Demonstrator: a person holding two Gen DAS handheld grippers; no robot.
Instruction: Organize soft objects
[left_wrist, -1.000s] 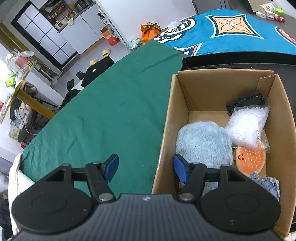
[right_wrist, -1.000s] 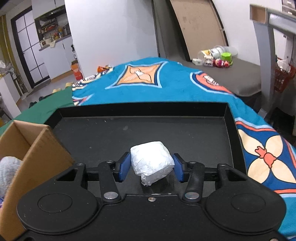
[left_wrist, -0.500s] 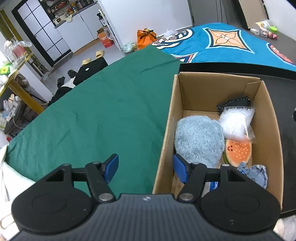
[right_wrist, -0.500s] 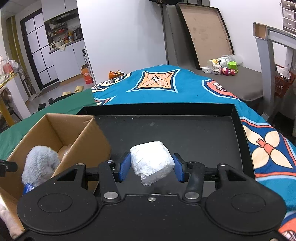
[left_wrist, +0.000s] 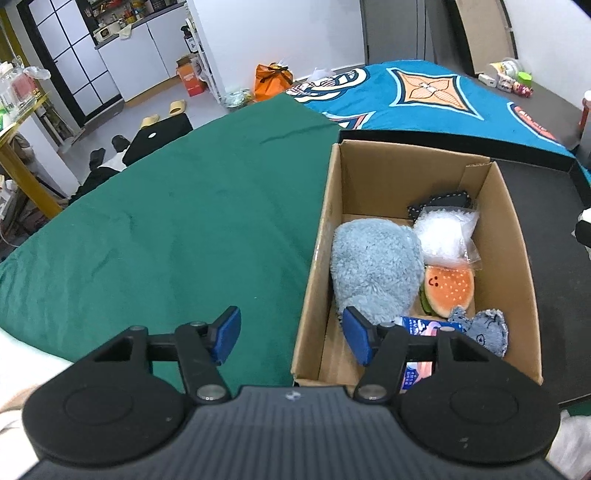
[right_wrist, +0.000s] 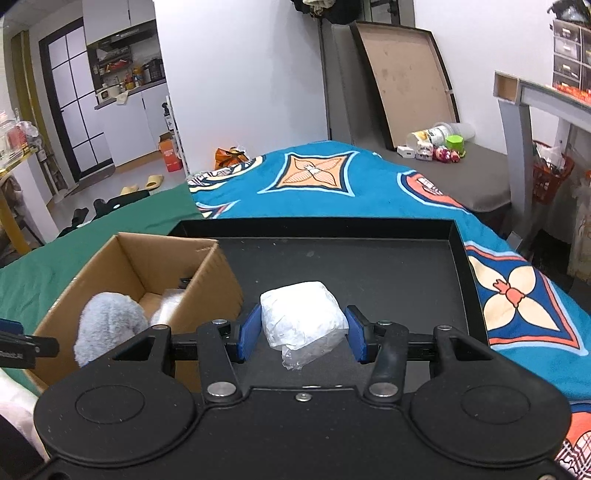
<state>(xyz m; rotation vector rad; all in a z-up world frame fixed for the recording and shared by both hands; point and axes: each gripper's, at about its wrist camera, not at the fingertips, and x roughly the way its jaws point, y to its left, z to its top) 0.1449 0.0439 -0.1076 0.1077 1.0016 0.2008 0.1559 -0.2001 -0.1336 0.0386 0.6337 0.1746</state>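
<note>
In the left wrist view, the left tool hangs over the near left wall of an open cardboard box, its blue pads apart and closing, one outside the wall over the cloth and one inside; nothing is gripped, though the wall's corner sits in the gap. Inside the corrugated brown box lie a fuzzy blue-grey plush against the left wall, a crinkled clear bag of white filling to its right, a dark stitched piece behind that toward the far wall, a watermelon-slice plush with a smiling face, a small denim-textured toy at the near right, and a printed blue-and-pink packet partly hidden by the tool. The box rests where a smooth green cloth meets a black tray; beyond the box spreads a teal patterned blanket, with white cabinets and slippers on a grey floor farther off. In the right wrist view, the right tool is clamped on a rounded white bundle wrapped in wrinkled clear plastic, held above the matte black, low-walled tray just right of the box. The plush pokes above the box's rim. Behind the tray the blanket reaches a grey platform with small containers and a board leaning on a white wall.
</note>
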